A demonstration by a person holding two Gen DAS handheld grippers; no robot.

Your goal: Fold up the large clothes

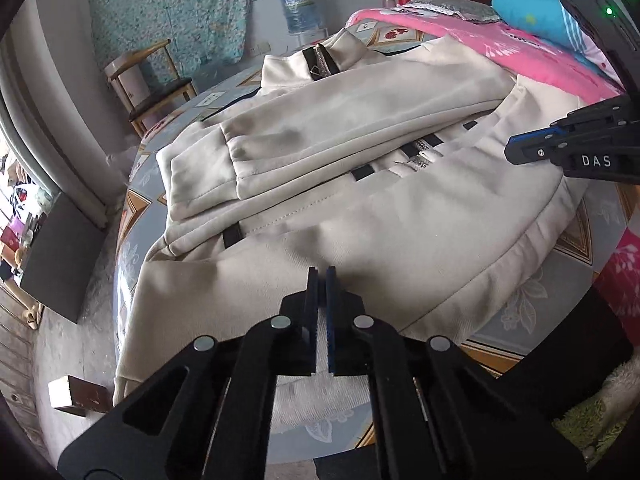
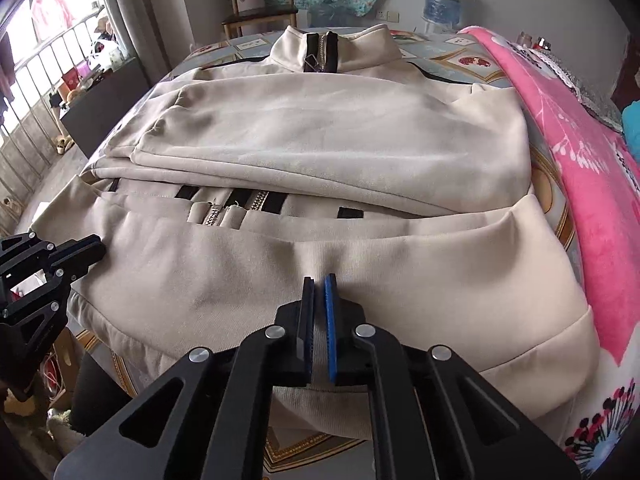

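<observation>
The cream zip-front fleece jacket [image 2: 320, 140] lies on the patterned bed [image 1: 600, 216], sleeves already crossed over its chest. My left tongs [image 1: 321, 276] and right tongs [image 2: 319, 280] each pinch the bottom hem, seemingly with fabric between the pads. I should lift both evenly and carry the hem toward the collar [image 2: 332, 46].

A home bedroom: pink blanket [image 2: 580, 168], wooden chair [image 1: 148, 80], water jug [image 1: 298, 8].
</observation>
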